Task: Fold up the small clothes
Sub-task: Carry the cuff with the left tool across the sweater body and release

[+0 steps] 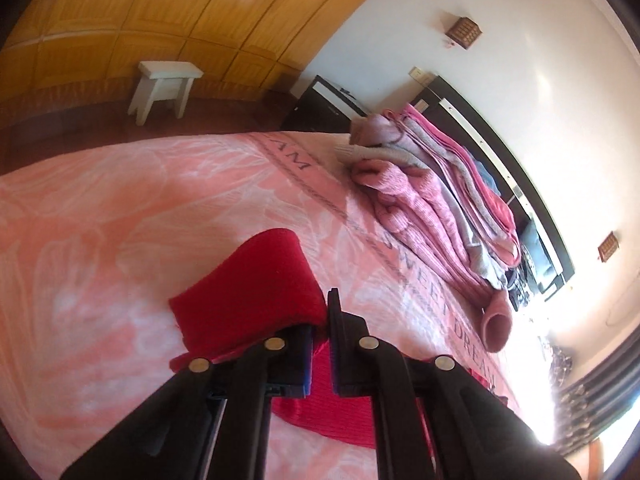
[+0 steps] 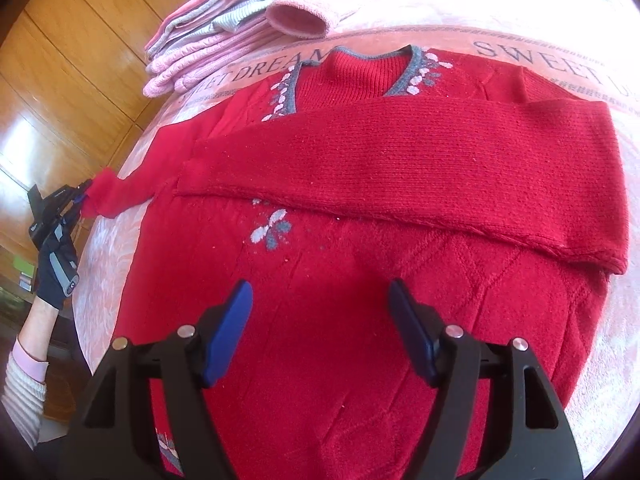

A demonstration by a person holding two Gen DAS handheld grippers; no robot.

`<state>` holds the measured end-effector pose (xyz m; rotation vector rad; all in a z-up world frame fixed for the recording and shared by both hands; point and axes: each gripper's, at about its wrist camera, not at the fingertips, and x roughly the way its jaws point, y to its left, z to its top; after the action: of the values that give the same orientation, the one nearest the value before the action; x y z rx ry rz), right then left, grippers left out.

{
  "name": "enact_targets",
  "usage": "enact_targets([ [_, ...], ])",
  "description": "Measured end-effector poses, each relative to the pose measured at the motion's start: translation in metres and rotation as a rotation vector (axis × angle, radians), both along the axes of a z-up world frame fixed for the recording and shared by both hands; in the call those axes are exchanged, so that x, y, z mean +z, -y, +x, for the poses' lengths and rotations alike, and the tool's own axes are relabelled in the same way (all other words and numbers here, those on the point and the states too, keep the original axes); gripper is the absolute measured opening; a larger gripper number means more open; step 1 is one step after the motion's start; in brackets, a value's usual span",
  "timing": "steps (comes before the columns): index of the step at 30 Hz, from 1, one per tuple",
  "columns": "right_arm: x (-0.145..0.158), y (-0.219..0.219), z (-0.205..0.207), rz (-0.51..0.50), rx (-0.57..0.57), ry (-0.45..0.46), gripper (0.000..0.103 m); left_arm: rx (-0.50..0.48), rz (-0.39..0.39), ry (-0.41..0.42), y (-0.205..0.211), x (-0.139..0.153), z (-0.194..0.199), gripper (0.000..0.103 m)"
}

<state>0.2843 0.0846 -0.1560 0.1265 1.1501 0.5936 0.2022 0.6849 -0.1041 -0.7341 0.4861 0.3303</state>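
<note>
red sweater: flat on the bed, under my parted right gripper
left cuff: clamped in my left gripper; sleeve runs rightward toward the body

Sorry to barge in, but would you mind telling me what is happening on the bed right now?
A person is folding a red sweater spread on a pink blanket. One sleeve already lies across the chest. The left tongs are shut on the other sleeve's cuff, out past the sweater's side. The right tongs hover open above the lower body. A stack of folded clothes sits nearby.
</note>
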Motion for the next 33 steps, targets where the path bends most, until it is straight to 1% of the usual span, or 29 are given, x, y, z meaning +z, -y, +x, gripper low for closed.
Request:
enact_targets([
  [5, 0.003, 0.023, -0.006, -0.006, -0.011, 0.003, 0.07, -0.108, 0.075, -0.002, 0.07, 0.012, 0.028, 0.006],
  [8, 0.004, 0.038, -0.007, -0.004, -0.026, 0.005, 0.07, -0.181, 0.122, -0.005, 0.115, 0.014, 0.044, 0.006],
  [11, 0.004, 0.053, -0.008, 0.003, -0.045, 0.002, 0.07, -0.258, 0.16, -0.009, 0.162, 0.013, 0.06, 0.006],
  [15, 0.001, 0.071, -0.009, 0.01, -0.065, -0.012, 0.07, -0.349, 0.189, -0.019, 0.221, 0.01, 0.078, 0.006],
  [22, -0.001, 0.095, -0.013, 0.012, -0.083, -0.011, 0.07, -0.529, 0.269, -0.02, 0.324, 0.006, 0.093, 0.006],
  [26, -0.004, 0.105, -0.015, 0.018, -0.089, -0.016, 0.07, -0.605, 0.274, -0.019, 0.371, 0.0, 0.1, 0.006],
  [31, -0.006, 0.112, -0.018, 0.021, -0.083, -0.017, 0.07, -0.671, 0.261, -0.023, 0.416, -0.009, 0.106, 0.006],
  [33, -0.007, 0.113, -0.018, 0.026, -0.081, -0.019, 0.07, -0.687, 0.255, -0.027, 0.427, -0.013, 0.109, 0.006],
])
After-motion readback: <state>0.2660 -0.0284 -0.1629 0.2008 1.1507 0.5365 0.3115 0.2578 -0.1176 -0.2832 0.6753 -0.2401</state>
